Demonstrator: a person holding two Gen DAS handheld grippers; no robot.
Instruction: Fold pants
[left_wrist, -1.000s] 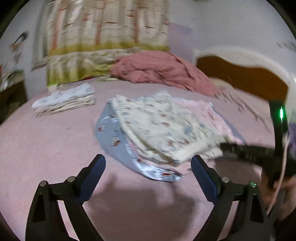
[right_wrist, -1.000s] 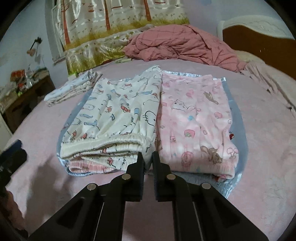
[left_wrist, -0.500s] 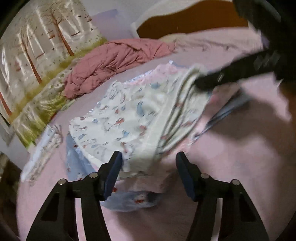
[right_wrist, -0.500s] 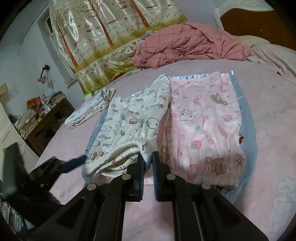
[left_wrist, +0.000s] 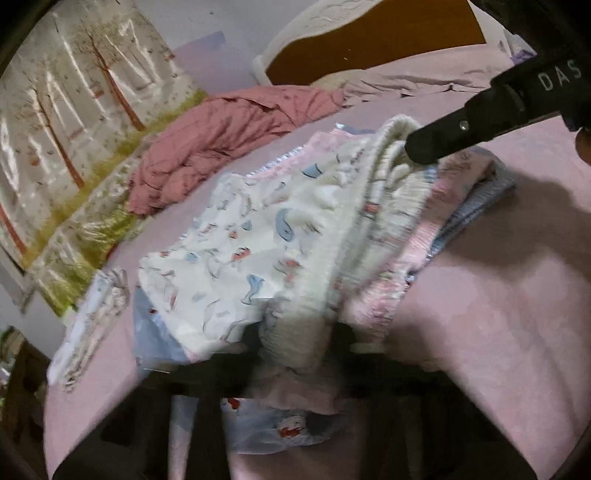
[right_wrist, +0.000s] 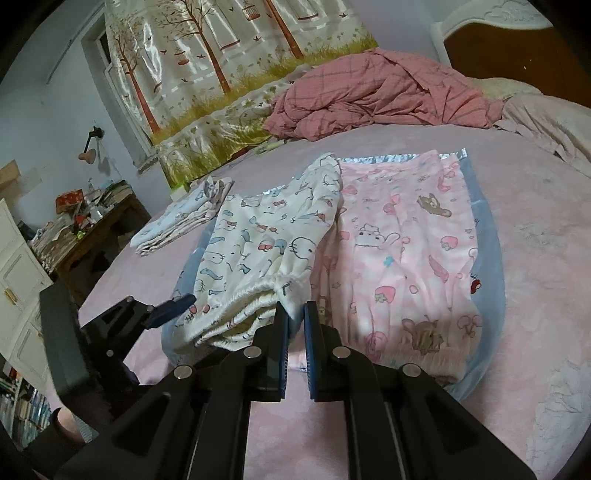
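White cartoon-print pants (right_wrist: 266, 251) lie folded lengthwise on a blue mat (right_wrist: 487, 258), beside pink printed pants (right_wrist: 406, 251). My right gripper (right_wrist: 293, 325) is shut on the right corner of the white waistband, which it holds slightly raised. In the left wrist view the same gripper (left_wrist: 417, 151) pinches that corner at upper right. My left gripper (left_wrist: 295, 343) is closing, with the bunched left end of the white pants' (left_wrist: 236, 258) waistband filling the gap between its blurred fingers. From the right wrist, the left gripper (right_wrist: 173, 310) sits at the waistband's left end.
A crumpled red quilt (right_wrist: 376, 96) lies at the far side of the pink bed (right_wrist: 535, 206), before a tree-print curtain (right_wrist: 229, 74). A small folded stack of clothes (right_wrist: 184, 225) sits far left. A cluttered desk (right_wrist: 92, 229) stands beyond the bed's left edge, a headboard (right_wrist: 498, 48) at back right.
My left gripper rolled, came in to the white waistband's left end and went from wide open to nearly shut around it. The right gripper kept its grip and lifted its corner slightly.
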